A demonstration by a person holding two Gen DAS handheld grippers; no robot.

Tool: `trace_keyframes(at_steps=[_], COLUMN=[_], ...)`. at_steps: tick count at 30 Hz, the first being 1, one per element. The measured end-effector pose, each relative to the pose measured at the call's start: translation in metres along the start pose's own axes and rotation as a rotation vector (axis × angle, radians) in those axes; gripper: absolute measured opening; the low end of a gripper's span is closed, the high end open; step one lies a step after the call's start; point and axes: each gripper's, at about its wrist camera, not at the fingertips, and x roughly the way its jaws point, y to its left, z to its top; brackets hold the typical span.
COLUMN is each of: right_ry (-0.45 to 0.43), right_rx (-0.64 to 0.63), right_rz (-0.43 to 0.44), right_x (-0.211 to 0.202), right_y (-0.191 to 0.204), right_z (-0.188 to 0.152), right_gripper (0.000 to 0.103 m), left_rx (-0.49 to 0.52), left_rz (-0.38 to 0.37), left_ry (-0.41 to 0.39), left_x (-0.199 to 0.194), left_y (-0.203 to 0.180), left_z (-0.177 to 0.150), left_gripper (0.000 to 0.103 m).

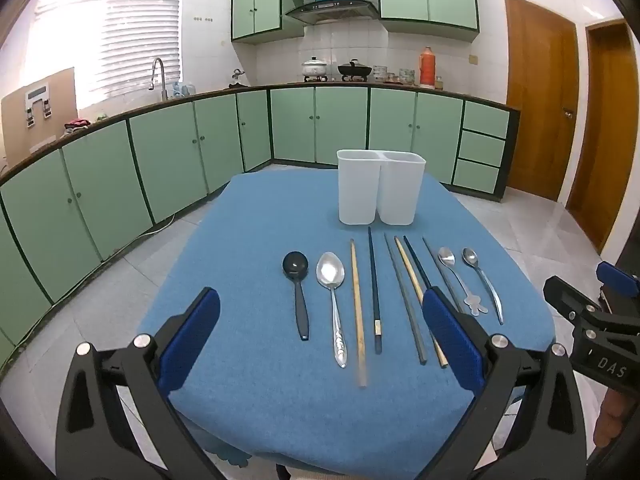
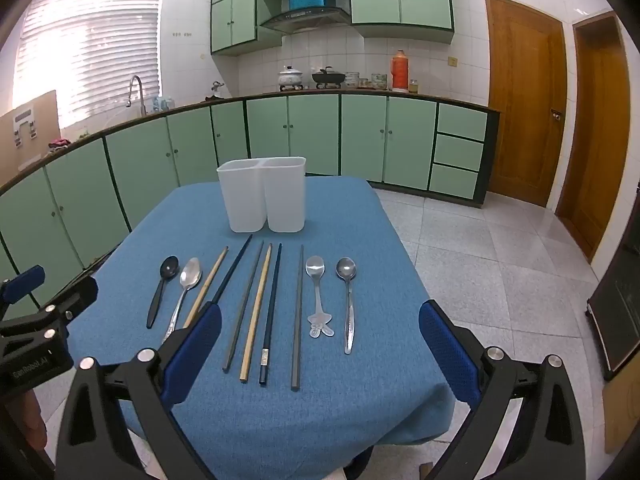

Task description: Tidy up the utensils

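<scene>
Both grippers (image 1: pixel 320 328) (image 2: pixel 320 340) gape above utensils (image 2: pixel 256 312) before white holder (image 2: pixel 262 196).

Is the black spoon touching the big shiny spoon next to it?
Apart. In the left wrist view, blue cloth shows between the black spoon and the big shiny spoon all along.

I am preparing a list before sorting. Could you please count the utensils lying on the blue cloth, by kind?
Spoons: 4 (black spoon, large steel spoon, steel spoon with a figure-shaped handle end, plain steel spoon)
Chopsticks: 6 (first one)
Total: 10
</scene>
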Motion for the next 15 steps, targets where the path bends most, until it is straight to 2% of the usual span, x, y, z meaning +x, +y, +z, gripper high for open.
trace_keyframes(at_steps=[15], right_ry=[-0.001], right_rx=[0.002], right_rz=[0.001], right_x=[-0.0005], right_y=[0.0002], right_z=[-0.0003], right_gripper=[0.097], left_rx=[-0.004], left_rz=[0.007], left_ry=[0.000], left_x=[-0.0031], left_y=[0.0055], left_z=[0.0061], left_gripper=[0.098])
